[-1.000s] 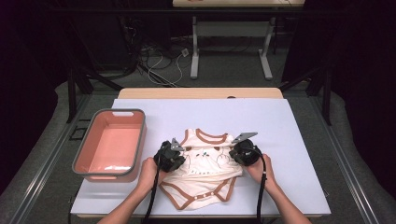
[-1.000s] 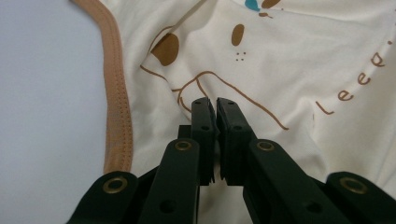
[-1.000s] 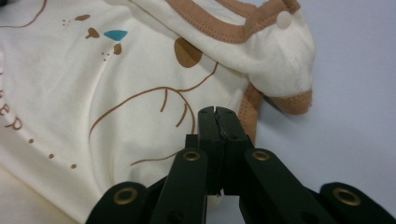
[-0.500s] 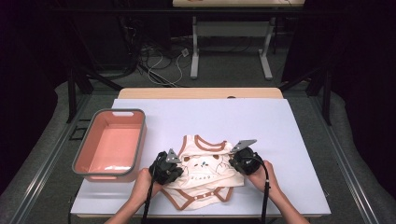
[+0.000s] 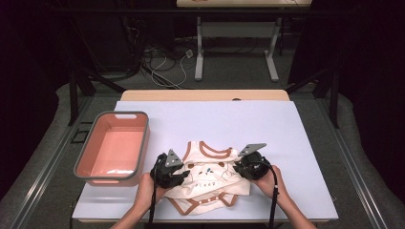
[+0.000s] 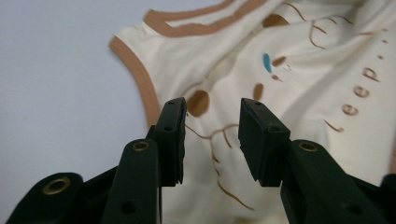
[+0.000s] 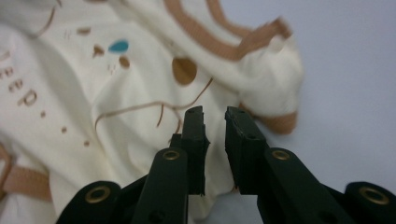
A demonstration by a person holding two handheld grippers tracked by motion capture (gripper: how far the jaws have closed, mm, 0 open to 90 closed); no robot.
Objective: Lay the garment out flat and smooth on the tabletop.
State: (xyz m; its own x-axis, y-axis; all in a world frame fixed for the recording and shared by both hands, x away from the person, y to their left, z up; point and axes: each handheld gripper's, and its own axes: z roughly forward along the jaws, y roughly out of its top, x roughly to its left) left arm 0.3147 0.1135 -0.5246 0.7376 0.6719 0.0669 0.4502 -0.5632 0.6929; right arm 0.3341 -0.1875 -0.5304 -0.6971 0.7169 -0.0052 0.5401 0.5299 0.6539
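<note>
Fingers (image 6: 261,140) of the left gripper (image 6: 212,135) have just been parted, as have the right gripper (image 7: 215,140) jaws; apparently released for folding, the cream brown-trimmed cotton baby bodysuit (image 5: 210,179) is left on the white table (image 5: 286,138).

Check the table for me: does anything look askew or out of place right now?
Only the cream baby bodysuit: it lies rumpled, its upper part folded down over the lower, with creases across the print. The left gripper and right gripper have just been opening, with nothing pinched between their jaws. The pink bin sits square.

"eep." on the baby bodysuit (image 6: 299,93)
</note>
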